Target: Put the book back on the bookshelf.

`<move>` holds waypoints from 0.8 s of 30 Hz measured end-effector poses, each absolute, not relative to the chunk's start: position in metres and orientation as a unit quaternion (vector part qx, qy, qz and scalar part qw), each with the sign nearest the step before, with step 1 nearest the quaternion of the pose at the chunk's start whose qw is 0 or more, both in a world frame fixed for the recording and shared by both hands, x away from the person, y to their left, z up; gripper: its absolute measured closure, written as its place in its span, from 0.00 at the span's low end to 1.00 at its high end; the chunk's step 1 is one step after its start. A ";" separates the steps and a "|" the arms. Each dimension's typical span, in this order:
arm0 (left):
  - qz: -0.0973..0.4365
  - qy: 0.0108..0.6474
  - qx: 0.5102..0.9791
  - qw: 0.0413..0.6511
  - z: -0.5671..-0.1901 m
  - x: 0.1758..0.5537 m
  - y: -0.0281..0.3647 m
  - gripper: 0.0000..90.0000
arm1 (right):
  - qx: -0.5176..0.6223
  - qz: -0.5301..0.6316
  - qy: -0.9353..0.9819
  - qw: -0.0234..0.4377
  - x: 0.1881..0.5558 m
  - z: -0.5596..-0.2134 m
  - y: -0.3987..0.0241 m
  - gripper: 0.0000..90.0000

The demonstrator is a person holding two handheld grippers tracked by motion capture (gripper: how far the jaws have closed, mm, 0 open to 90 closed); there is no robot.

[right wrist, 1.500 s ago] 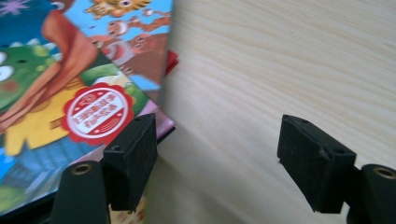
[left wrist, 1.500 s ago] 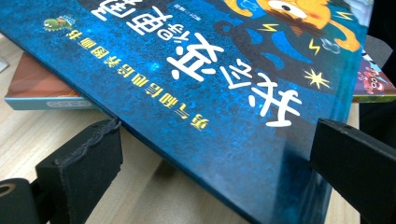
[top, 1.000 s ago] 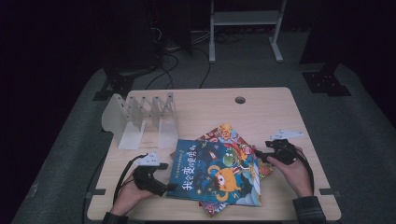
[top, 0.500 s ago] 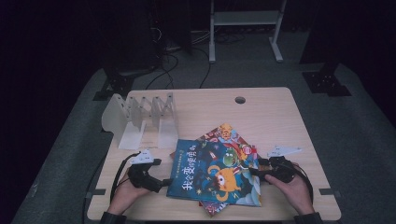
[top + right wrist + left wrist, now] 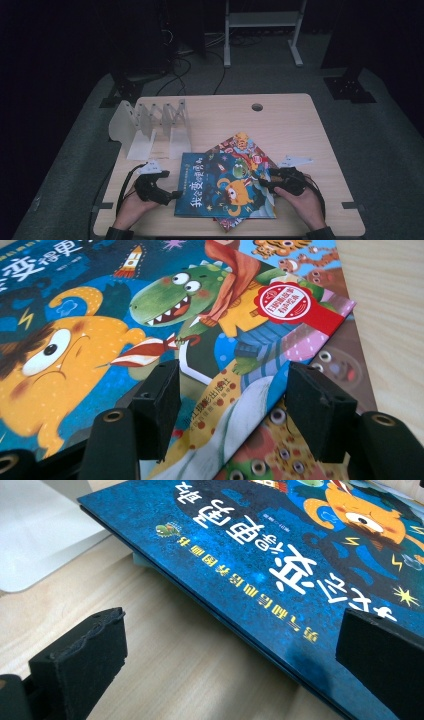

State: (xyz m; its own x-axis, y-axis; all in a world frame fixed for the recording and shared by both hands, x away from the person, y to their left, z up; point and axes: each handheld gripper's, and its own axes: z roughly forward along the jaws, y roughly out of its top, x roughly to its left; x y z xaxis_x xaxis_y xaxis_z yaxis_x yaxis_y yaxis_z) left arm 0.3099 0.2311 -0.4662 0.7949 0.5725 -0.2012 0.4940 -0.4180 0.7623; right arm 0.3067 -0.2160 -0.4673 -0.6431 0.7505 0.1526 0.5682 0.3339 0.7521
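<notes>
A thin, stiff, glossy blue picture book (image 5: 225, 187), judged light but slippery, is seen near the tabletop (image 5: 300, 125) front edge atop other books, best taken by its edges, flanked by wide-open left tongs (image 5: 176, 194) and half-open right tongs (image 5: 264, 178), neither holding anything.

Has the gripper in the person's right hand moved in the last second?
Yes. The right gripper has slid toward the table's near edge and inward onto the blue book's right edge.
</notes>
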 end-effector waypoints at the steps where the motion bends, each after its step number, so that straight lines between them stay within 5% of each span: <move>1: 0.044 0.320 0.840 0.436 -0.467 0.309 0.232 0.00 | 0.407 0.407 0.810 0.114 0.307 -0.467 -0.214 0.42; 24: -0.054 0.339 0.834 0.432 -0.482 0.299 0.221 0.00 | 0.385 0.401 0.820 0.134 0.309 -0.464 -0.187 0.43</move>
State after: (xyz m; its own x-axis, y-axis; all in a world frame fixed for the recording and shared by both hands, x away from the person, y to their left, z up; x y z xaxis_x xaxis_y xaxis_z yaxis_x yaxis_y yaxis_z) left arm 0.2988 0.2213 -0.4816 0.7642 0.5190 -0.3830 0.6124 -0.3974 0.6834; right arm 0.3095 -0.1868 -0.4642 -0.6673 0.7394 0.0893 0.5245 0.3815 0.7611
